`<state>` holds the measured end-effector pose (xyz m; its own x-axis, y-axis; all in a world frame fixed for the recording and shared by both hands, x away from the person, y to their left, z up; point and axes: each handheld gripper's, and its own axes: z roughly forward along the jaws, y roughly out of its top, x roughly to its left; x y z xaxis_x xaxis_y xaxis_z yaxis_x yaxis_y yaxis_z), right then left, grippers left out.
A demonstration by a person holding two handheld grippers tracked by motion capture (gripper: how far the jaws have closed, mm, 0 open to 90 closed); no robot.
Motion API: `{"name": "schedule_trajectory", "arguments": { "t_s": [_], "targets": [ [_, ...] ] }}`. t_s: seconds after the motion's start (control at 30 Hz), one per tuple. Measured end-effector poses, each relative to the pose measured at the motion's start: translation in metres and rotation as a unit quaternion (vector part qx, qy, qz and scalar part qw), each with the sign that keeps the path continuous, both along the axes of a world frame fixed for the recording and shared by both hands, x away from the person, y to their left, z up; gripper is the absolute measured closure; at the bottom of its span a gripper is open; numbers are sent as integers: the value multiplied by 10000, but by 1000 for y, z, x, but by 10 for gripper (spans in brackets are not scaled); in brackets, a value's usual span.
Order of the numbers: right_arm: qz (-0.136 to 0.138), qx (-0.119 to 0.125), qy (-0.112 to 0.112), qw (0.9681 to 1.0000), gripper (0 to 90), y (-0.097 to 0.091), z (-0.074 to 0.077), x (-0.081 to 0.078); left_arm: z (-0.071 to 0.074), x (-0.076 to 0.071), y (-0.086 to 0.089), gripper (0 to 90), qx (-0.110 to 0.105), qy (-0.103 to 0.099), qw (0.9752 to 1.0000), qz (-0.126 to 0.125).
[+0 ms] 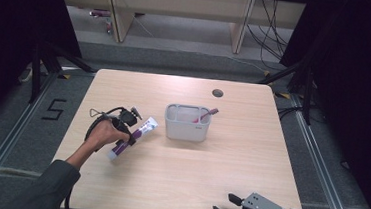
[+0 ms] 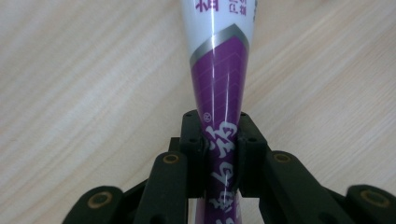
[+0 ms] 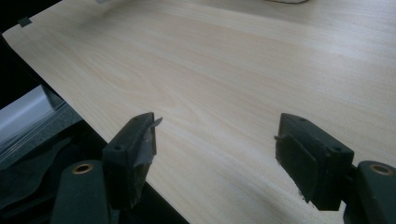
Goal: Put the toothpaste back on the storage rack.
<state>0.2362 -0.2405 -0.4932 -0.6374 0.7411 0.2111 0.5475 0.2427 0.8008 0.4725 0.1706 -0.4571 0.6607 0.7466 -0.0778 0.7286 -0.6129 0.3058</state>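
A purple and white toothpaste tube [image 1: 133, 138] lies tilted over the left part of the wooden table [image 1: 219, 162], held by my left gripper [image 1: 130, 136]. In the left gripper view both black pads press on the tube's purple part [image 2: 219, 93], so my left gripper [image 2: 219, 154] is shut on it. A grey basket [image 1: 187, 129] stands at mid-table with a pink toothbrush [image 1: 208, 114] leaning inside. My right gripper [image 1: 226, 206] rests at the table's front right edge. Seen from its own camera, my right gripper [image 3: 217, 140] is wide open, with bare wood between its pads.
A round cable hole [image 1: 217, 93] sits near the table's far edge. Black curtains and frame legs flank the table. A floor mark reading 5 [image 1: 54, 109] lies to the left. Shelving and cables stand beyond the far edge.
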Motion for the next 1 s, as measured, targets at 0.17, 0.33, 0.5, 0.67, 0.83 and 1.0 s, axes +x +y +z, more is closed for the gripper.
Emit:
{"name": "schedule_trajectory", "arguments": {
  "t_s": [0.17, 0.33, 0.5, 0.67, 0.83, 1.0],
  "targets": [
    [-3, -23, 26, 10000, 295, 0, 0, -1, 17, 0, 11, 762, -618, -415, 9971, 172],
    [-28, -68, -56, 10000, 295, -1, 0, 0, 35, 0, 25, 762, -1009, -730, 9918, 275],
    [-18, -53, -56, 10000, 295, -1, 0, 0, 51, -4, 29, 762, -1410, -1025, 9840, 381],
    [-22, -52, -72, 10000, 295, -1, 0, 0, 61, -8, 28, 762, -1796, -1316, 9733, 554],
    [-18, -48, -75, 10000, 295, -1, 0, 1, 68, -7, 22, 762, -1925, -1425, 9693, 563],
    [-51, -60, -24, 10000, 295, -1, 1, 0, 77, -6, 11, 762, -2058, -1517, 9654, 523]
  ]
}}
